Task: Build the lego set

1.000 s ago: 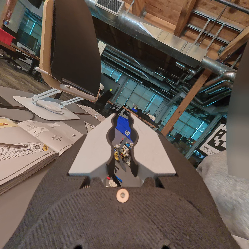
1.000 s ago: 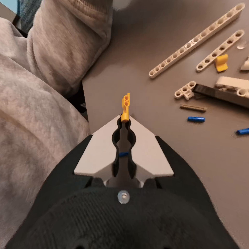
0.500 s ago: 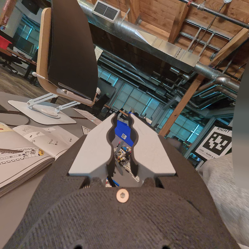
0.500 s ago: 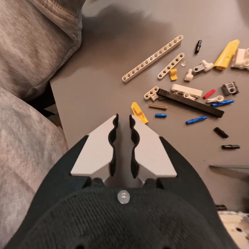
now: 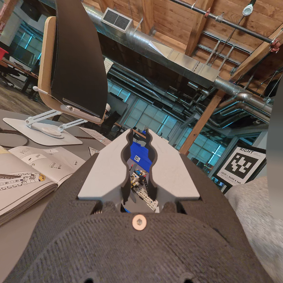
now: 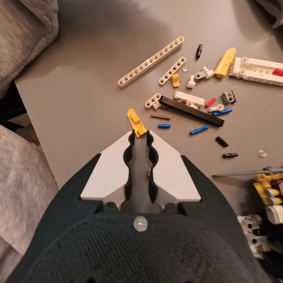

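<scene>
1. Lego parts lie loose on the grey table (image 6: 79,107); nearest the right gripper (image 6: 139,131) is a yellow wedge piece (image 6: 135,122), just at its fingertips — jaws spread, gripping nothing.
2. Beyond lie blue pins (image 6: 164,126), a black beam (image 6: 191,112) and a long white beam (image 6: 150,62).
3. The left gripper (image 5: 138,130), tilted up, is spread and empty — the half-built model (image 5: 138,182) shows through its gap.
4. An open instruction booklet (image 5: 30,173) lies left, with a tablet stand (image 5: 46,134) farther back.
</scene>
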`<action>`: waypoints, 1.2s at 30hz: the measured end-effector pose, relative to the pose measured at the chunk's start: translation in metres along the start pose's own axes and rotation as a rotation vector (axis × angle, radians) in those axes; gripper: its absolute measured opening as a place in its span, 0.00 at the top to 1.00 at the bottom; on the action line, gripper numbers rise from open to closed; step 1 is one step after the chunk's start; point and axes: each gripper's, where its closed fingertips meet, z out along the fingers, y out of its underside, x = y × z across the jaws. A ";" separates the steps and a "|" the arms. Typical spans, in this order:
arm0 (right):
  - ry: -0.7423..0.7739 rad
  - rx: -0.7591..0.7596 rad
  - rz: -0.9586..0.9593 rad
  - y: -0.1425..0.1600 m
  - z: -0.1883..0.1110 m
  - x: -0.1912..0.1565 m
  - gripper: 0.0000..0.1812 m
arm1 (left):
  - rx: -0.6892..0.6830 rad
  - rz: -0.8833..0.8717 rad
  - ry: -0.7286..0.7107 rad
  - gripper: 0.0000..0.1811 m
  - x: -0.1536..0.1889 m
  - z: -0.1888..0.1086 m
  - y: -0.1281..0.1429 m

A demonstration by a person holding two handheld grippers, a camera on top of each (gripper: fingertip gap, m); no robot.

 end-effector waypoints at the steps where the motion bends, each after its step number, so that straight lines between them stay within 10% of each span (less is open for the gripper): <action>1: -0.005 0.001 -0.004 -0.001 0.001 -0.002 0.93 | 0.001 0.000 -0.001 0.93 0.000 0.000 0.000; 10: -0.070 0.031 -0.035 -0.013 -0.001 -0.019 0.91 | 0.009 -0.005 0.005 0.93 0.000 -0.001 -0.002; 16: 0.130 0.080 -0.040 -0.039 -0.026 0.041 0.92 | 0.010 -0.004 0.003 0.93 0.000 -0.001 -0.002; 36: 0.137 -0.134 0.235 -0.033 0.027 0.097 0.99 | 0.064 -0.008 0.025 0.93 0.005 -0.010 -0.019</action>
